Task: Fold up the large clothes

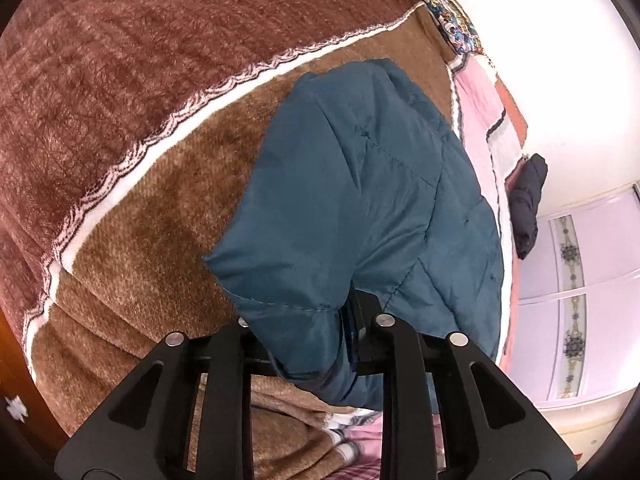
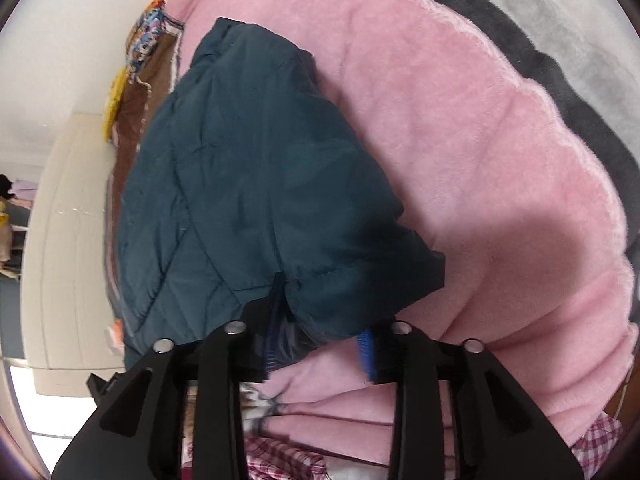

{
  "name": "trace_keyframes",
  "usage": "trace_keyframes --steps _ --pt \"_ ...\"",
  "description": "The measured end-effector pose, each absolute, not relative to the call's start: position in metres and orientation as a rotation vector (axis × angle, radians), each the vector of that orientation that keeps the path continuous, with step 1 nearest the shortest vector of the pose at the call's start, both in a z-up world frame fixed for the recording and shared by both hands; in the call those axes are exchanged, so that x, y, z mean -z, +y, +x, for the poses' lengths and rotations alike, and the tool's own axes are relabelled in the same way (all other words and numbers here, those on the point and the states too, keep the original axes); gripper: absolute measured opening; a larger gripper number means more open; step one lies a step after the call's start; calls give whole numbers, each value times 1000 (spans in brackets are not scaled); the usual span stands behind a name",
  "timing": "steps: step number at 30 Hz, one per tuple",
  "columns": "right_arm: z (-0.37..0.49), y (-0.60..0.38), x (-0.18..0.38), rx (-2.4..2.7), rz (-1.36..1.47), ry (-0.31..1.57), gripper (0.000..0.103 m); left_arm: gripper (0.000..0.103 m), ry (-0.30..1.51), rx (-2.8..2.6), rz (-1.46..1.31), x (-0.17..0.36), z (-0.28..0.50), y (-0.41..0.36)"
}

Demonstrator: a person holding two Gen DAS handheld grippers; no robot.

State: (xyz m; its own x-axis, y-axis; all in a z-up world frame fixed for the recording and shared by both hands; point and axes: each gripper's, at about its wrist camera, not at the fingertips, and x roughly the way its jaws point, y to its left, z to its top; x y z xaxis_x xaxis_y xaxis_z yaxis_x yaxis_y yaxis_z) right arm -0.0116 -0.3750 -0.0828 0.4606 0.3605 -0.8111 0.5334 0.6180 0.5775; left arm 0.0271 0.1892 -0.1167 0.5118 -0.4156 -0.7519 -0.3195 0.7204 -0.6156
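Left wrist view: your left gripper (image 1: 304, 344) and right gripper (image 2: 320, 336) each pinch the teal quilted padded jacket's (image 1: 360, 184) near edge at centre frame, so folding looks unfinished.

No legible text, label, brand, number or sign is to be found in either view; the colourful printed cloth (image 1: 454, 26) at the bed's far edge carries a pattern too small and blurred to be read.

Both wrist views close above bed, looking down; sharing teal jacket (image 1: 360, 208) (image 2: 248, 200)
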Motion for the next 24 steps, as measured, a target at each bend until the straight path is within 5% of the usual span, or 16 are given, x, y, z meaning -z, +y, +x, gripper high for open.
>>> trace_keyframes --steps 1,6,10,12,24 --pt "-13 -376 79 154 924 1150 58 25 1060 64 -804 117 27 190" --pt "-37 -379 42 272 722 1095 59 36 1046 50 -828 119 25 191" --pt "-30 -353 7 234 512 1036 19 43 1029 47 -783 117 24 185" --pt "-11 -325 1 131 475 1027 8 45 1019 41 -755 115 25 181" --pt "73 -154 21 -336 190 1140 2 45 970 20 -700 111 15 178"
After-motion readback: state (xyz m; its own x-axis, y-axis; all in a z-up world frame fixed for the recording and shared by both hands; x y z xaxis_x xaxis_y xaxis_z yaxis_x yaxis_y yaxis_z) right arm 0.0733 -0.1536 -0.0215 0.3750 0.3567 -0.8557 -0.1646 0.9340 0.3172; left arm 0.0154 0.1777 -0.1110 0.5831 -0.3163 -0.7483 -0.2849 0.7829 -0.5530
